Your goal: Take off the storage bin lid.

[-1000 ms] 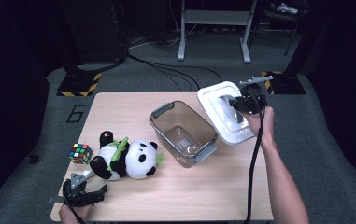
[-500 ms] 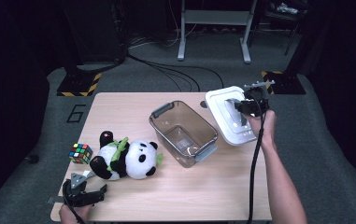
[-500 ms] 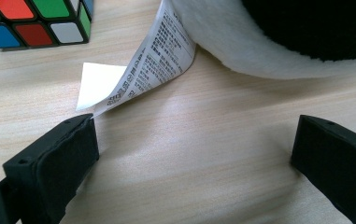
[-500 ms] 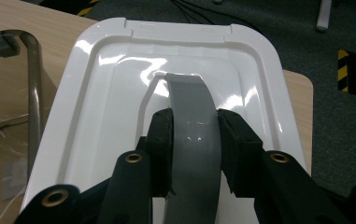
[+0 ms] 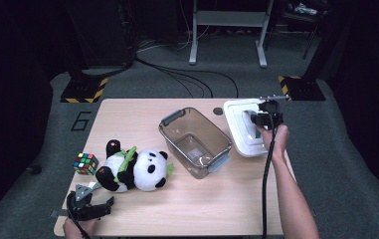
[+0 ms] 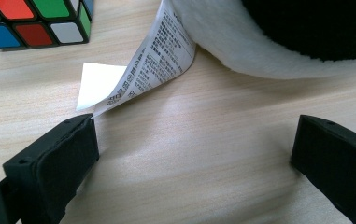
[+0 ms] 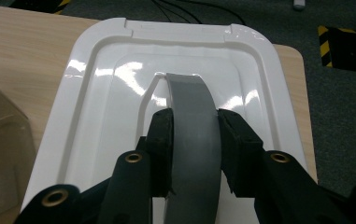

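2 handheld grippers work over a pale wooden surface (image 5: pixel 187 209). The right gripper (image 5: pixel 262 118) sits at the far right of the surface, its jaws clamped from either side on the grey arched handle (image 7: pixel 192 135) of a white lid (image 5: pixel 240 137). In the right gripper view, the handle's long axis runs straight away from the camera, between the 2 jaws, along the lid's length. The lid lies flat at the surface's right edge, just beside a clear plastic bin (image 5: pixel 195 142) that stands open and empty to its left. The bin is angled on the surface, so the lid would likely need to travel left and turn to match it.

The left gripper (image 5: pixel 90 206) rests at the near left corner, far from the lid, with its jaws apart over bare wood. A toy panda (image 5: pixel 135 169) lies just beyond it, its paper tag (image 6: pixel 154 65) nearly touching 1 jaw, and a colour cube (image 5: pixel 85 163) sits left of the panda.
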